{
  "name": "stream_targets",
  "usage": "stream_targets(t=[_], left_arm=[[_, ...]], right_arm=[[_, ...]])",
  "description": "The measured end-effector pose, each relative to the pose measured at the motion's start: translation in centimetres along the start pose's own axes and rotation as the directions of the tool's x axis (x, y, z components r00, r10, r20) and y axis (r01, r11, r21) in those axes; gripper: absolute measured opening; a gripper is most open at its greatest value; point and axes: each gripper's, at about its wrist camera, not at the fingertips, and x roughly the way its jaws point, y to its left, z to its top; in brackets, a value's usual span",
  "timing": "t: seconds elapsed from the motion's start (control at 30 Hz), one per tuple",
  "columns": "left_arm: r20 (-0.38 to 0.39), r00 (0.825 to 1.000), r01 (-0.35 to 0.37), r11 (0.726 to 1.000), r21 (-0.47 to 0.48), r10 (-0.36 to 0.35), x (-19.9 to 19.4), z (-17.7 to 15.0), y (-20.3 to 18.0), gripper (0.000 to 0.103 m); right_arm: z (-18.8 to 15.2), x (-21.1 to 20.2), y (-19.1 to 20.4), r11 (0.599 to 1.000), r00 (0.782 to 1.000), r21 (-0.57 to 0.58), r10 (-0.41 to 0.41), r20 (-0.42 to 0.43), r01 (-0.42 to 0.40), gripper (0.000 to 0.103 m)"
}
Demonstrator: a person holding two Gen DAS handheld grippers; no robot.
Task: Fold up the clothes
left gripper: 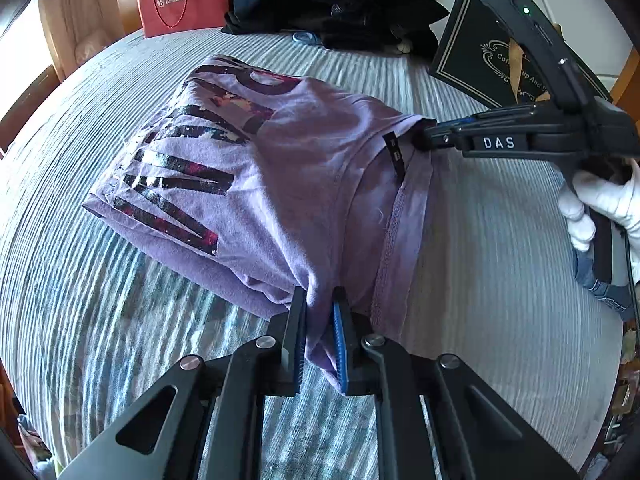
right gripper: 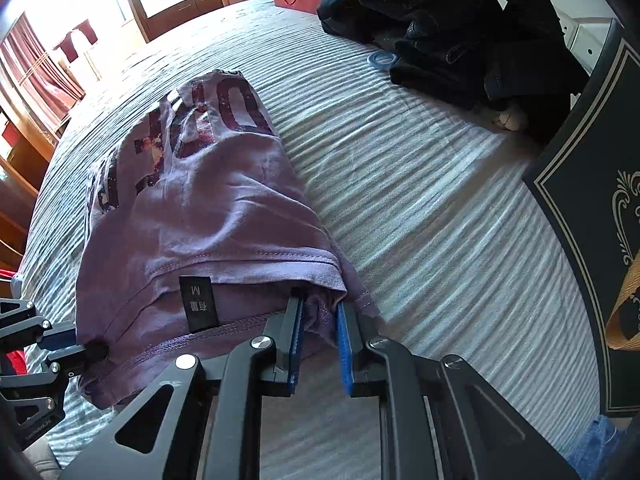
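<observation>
The purple T-shirt [left gripper: 248,184] lies folded on the striped bedspread [left gripper: 100,300], its dark printed lettering facing up and its far end resting flat on the bed. The near edge is lifted off the cover, pinched at both corners. A black size tag [right gripper: 199,304] hangs from the neck seam between the two grips.

The left gripper [left gripper: 320,340] clamps one near corner, a bunch of purple fabric squeezed between its blue pads. The right gripper [right gripper: 318,344] holds the other near corner the same way, cloth gathered tight between its pads. In the left wrist view the right gripper reaches in from the right, its tip buried in the shirt's hem, and a white-gloved hand [left gripper: 600,204] grips its handle. In the right wrist view the left gripper's tip bites the shirt's corner at the left edge.

Beyond the shirt, ahead of both tools, a heap of dark clothes [left gripper: 344,8] sits at the far side of the bed. A red paper bag [left gripper: 180,4] stands ahead to the left of the heap. A black box with ornate gold trim [right gripper: 592,216] lies to the right of the right gripper, with a small blue ring [right gripper: 382,59] on the cover just beside the dark heap
</observation>
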Motion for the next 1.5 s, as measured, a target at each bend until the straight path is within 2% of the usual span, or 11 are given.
stream_targets(t=[0.1, 0.2, 0.23, 0.43, 0.5, 0.57, 1.03, 1.33, 1.37, 1.43, 1.5], left_arm=[[0.010, 1.000, -0.020, 0.999, 0.031, 0.020, 0.3, -0.5, -0.6, 0.011], [0.005, 1.000, 0.018, 1.000, 0.013, -0.018, -0.1, -0.7, 0.0, 0.020], [0.001, 0.999, 0.050, 0.999, -0.003, -0.050, -0.6, -0.8, 0.5, 0.025], [0.097, 0.992, 0.074, 0.997, 0.015, -0.075, -3.5, -1.2, 1.5, 0.035], [0.069, 0.995, 0.075, 0.997, 0.032, -0.077, -2.3, -1.5, 1.1, 0.035], [0.036, 0.996, 0.076, 0.996, 0.046, -0.077, -1.1, -1.9, 0.7, 0.019], [0.018, 0.996, 0.086, 0.994, 0.064, -0.087, -2.0, -3.5, 2.4, 0.018], [0.127, 0.992, -0.024, 1.000, 0.020, 0.021, -5.4, -1.1, 11.7, 0.032], [0.129, 0.991, -0.032, 0.999, 0.026, 0.028, -5.1, -0.5, 12.5, 0.032], [0.134, 0.991, -0.037, 0.998, 0.050, 0.030, -4.5, 0.4, 13.9, 0.032], [0.126, 0.992, -0.025, 0.996, 0.080, 0.015, -3.7, 1.4, 15.0, 0.032]], right_arm=[[-0.4, 0.1, -0.5, 1.000, 1.000, 0.002, -0.023, -0.013, 0.023, 0.015], [-0.6, -0.4, -0.8, 0.995, 0.995, 0.025, -0.095, -0.021, 0.095, 0.048], [-0.9, -1.0, -1.0, 0.995, 0.996, 0.055, -0.085, -0.010, 0.086, 0.049], [-4.2, -5.2, 1.8, 0.979, 0.984, 0.154, 0.116, 0.134, -0.137, 0.048], [-5.0, -5.0, 3.5, 0.970, 0.977, 0.152, 0.172, 0.129, -0.191, 0.033], [-5.2, -4.1, 5.2, 0.973, 0.978, 0.129, 0.176, 0.114, -0.190, 0.023], [-6.7, -1.4, 8.0, 0.983, 0.988, 0.111, 0.151, -0.019, -0.148, 0.016], [-9.3, -6.3, 9.4, 0.920, 0.961, 0.299, 0.205, 0.185, -0.254, 0.020], [-9.4, -6.6, 10.0, 0.915, 0.956, 0.306, 0.209, 0.204, -0.265, 0.022], [-9.4, -6.8, 11.3, 0.915, 0.955, 0.312, 0.189, 0.228, -0.256, 0.048], [-9.4, -6.2, 12.5, 0.914, 0.958, 0.327, 0.167, 0.231, -0.239, 0.062]])
